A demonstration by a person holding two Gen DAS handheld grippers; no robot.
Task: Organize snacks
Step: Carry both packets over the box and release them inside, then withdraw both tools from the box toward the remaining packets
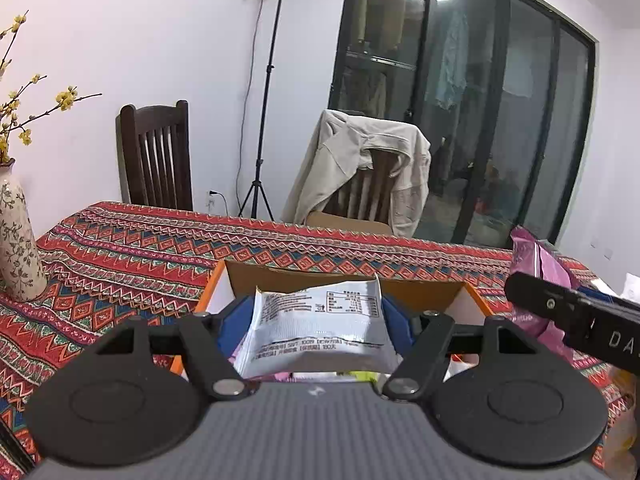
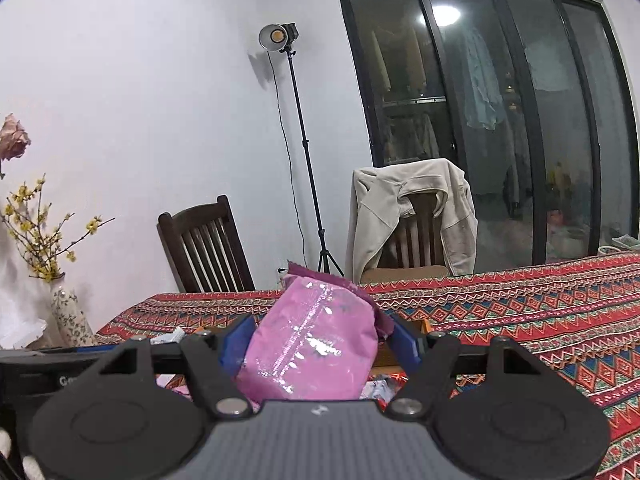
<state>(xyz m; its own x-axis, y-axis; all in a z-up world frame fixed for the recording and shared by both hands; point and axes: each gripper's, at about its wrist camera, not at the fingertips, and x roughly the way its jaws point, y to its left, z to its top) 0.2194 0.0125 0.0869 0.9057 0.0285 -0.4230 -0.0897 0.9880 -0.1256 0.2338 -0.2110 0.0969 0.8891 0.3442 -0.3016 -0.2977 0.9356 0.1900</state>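
Observation:
My left gripper (image 1: 316, 316) is shut on a white snack packet (image 1: 320, 328) with printed text, its blue pads (image 1: 234, 324) pressing both sides. The packet hangs above an open cardboard box with orange edges (image 1: 472, 300) on the patterned tablecloth. My right gripper (image 2: 318, 340) is shut on a pink snack bag (image 2: 316, 344), blue pads (image 2: 404, 340) against it. In the left wrist view that pink bag (image 1: 540, 268) and the right gripper's black body (image 1: 580, 316) show at the right. Other snack packets (image 1: 320, 376) lie below the white packet, mostly hidden.
A floral vase with yellow blossoms (image 1: 16, 240) stands at the table's left end. Two dark wooden chairs (image 1: 156, 160) sit behind the table, one draped with a beige jacket (image 1: 360, 168). A light stand (image 1: 264, 120) and dark glass doors (image 1: 480, 120) lie beyond.

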